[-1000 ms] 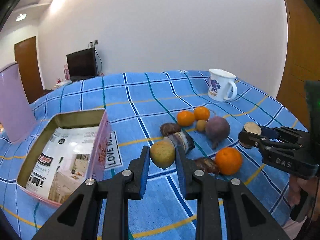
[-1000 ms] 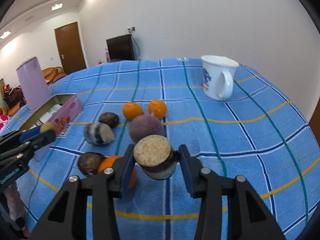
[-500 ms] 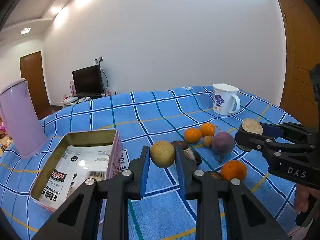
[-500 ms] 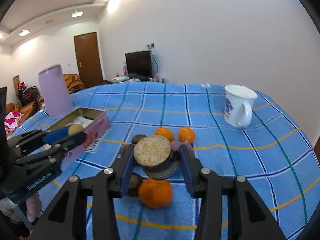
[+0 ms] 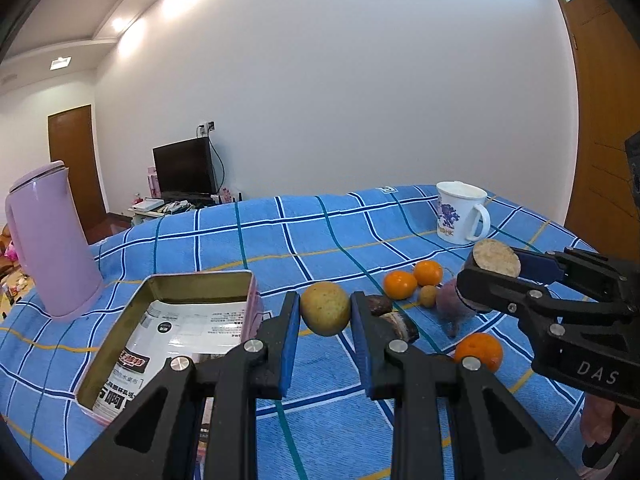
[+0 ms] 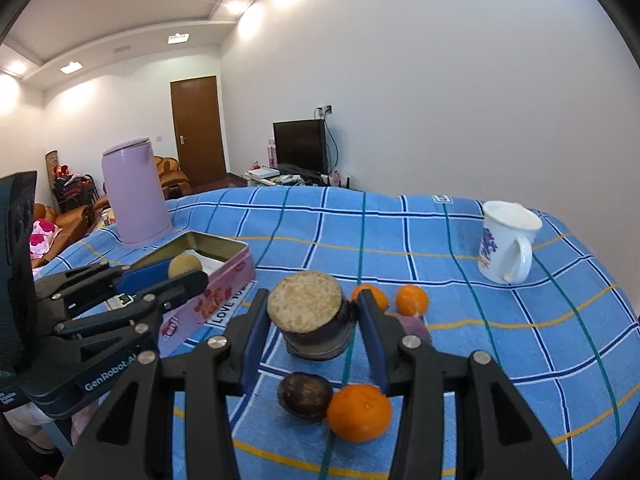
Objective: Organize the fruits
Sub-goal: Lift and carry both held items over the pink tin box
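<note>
My left gripper (image 5: 324, 301) is shut on a round yellow-brown fruit (image 5: 325, 314), held in the air just right of the open pink tin box (image 5: 200, 278). My right gripper (image 6: 313, 301) is shut on a cut purple root piece (image 6: 316, 336) with a pale cut face, above the loose pile. On the cloth lie an orange (image 6: 358, 412), a dark round fruit (image 6: 304, 396), two more oranges (image 5: 400, 284), a small yellow fruit (image 5: 427, 295) and a purple beet (image 5: 450, 306). Paper lines the tin's floor.
A white mug (image 6: 504, 242) stands at the back right of the blue checked cloth (image 6: 520, 340). A tall lilac kettle (image 5: 48, 240) stands behind the tin on the left. A hand shows at the lower right of the left wrist view.
Both grippers have lifted, still holding their pieces. The right one has risen and drifted left over the pile, closer to the tin. The left one has tilted upward.
</note>
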Demonstrator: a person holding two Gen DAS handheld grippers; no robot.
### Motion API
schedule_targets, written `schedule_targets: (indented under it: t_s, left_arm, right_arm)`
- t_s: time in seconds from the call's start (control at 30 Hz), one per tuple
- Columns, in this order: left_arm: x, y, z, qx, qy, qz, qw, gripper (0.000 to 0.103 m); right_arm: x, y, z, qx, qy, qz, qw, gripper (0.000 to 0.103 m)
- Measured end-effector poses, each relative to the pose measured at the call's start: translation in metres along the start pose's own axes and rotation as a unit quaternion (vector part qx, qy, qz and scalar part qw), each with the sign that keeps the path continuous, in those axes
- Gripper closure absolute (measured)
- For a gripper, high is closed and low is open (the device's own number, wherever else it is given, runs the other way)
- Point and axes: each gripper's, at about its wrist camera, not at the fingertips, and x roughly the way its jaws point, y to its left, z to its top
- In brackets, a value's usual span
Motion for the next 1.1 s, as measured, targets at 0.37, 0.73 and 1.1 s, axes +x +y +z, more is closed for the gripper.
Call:
schedule_targets:
  t_s: [0.37,0.73,1.1]
  left_arm:
    - [-0.002,0.010,0.003,-0.006,-0.005,0.005,1.0000,0.076]
    - [-0.003,0.020,0.004,-0.013,-0.008,0.012,0.9998,0.076]
    - [-0.006,0.025,0.005,-0.015,-0.016,0.017,0.9996,0.076]
  right_arm:
    - [0.003,0.013,0.008,-0.011,-0.010,0.010,1.000,0.057]
    - [0.008,0.024,0.013,-0.020,-0.018,0.020,0.999,0.057]
    - [0.008,0.029,0.017,-0.022,-0.032,0.027,0.999,0.057]
